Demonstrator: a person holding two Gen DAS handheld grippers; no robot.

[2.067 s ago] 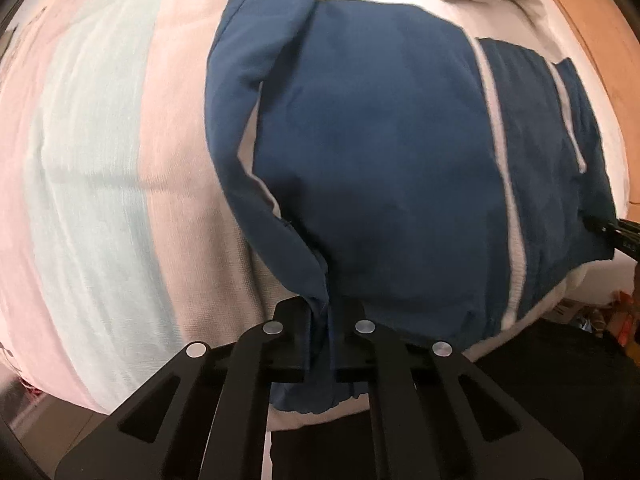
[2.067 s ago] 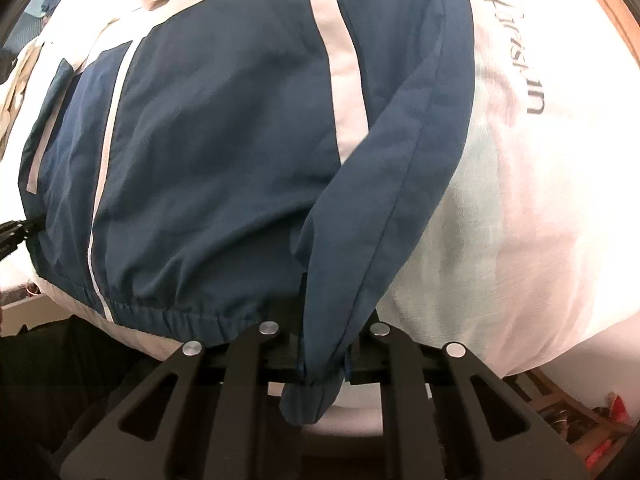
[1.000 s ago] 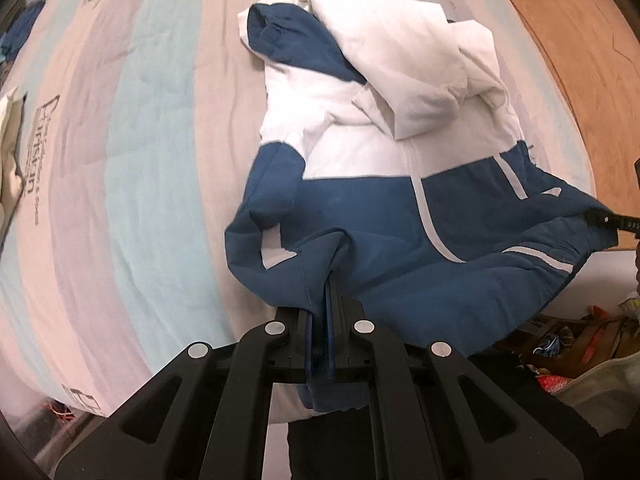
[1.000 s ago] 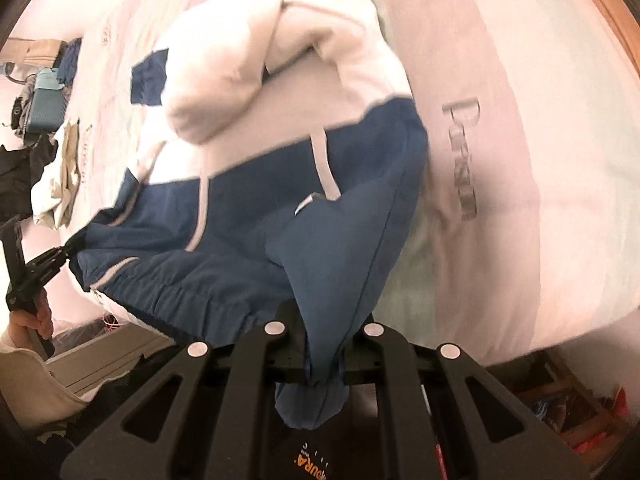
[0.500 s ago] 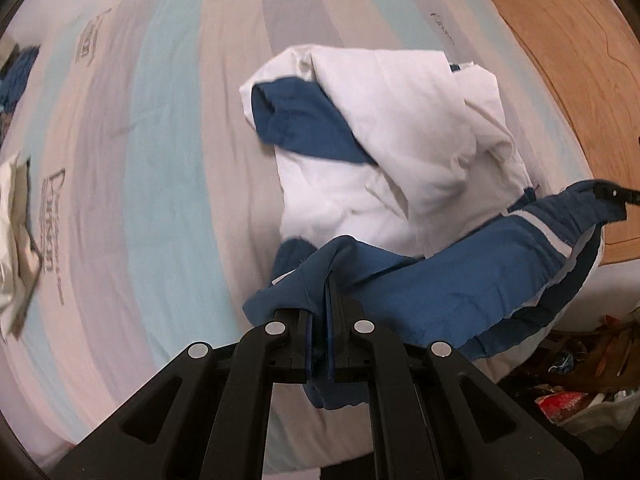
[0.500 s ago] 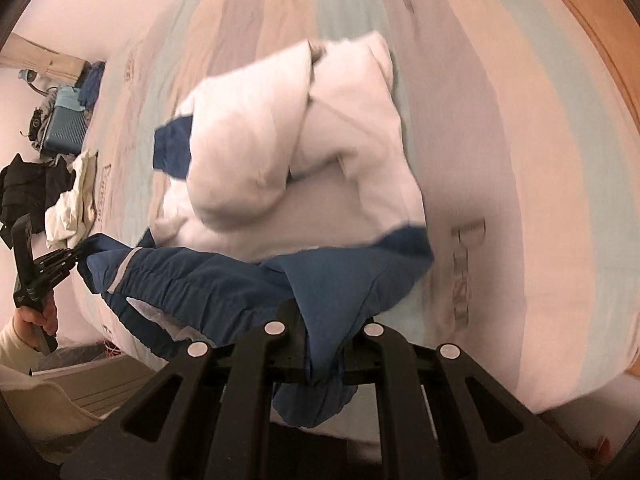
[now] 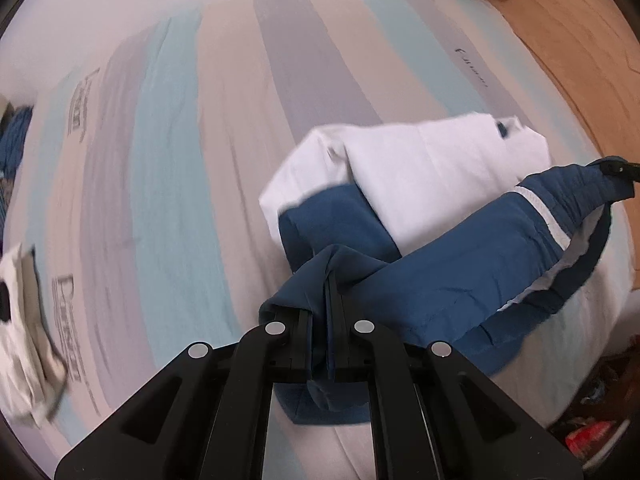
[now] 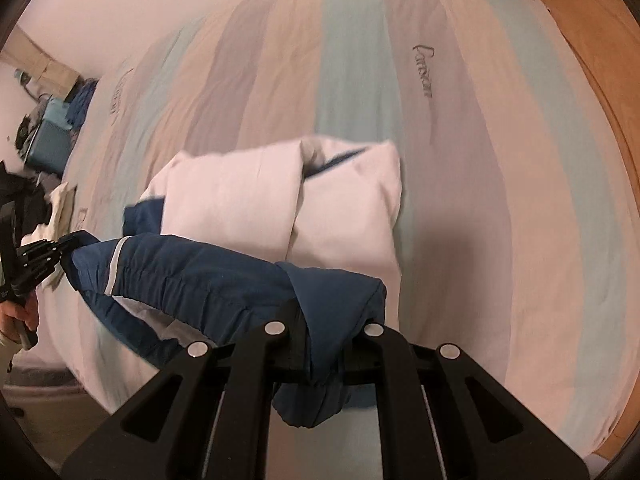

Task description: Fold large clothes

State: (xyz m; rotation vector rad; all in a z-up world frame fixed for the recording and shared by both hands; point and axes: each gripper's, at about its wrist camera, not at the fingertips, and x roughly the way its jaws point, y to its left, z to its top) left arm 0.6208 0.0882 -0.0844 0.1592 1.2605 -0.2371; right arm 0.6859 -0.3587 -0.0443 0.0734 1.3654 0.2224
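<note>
A navy and white jacket (image 7: 420, 176) lies on the bed, its white upper half flat with the sleeves folded in. The navy hem (image 7: 460, 276) is lifted and stretched between both grippers above the white part. My left gripper (image 7: 325, 300) is shut on one hem corner, and the cloth bunches over its fingers. My right gripper (image 8: 324, 324) is shut on the other corner of the hem (image 8: 192, 276). Each gripper shows in the other's view: the right gripper (image 7: 622, 170) at the far right, the left gripper (image 8: 66, 246) at the left edge with a hand (image 8: 18, 316) below it.
The striped bed sheet (image 7: 160, 168) spreads wide beyond and left of the jacket. A white and beige garment (image 7: 24, 320) lies near the left edge. Wooden floor (image 7: 580, 48) borders the bed's right side. A pile of clothes and a bag (image 8: 48, 140) sit off the far corner.
Both grippers have carried the navy hem up from the bed's near edge and forward over the white upper half. The hem now hangs raised between them, and the jacket is doubling over.
</note>
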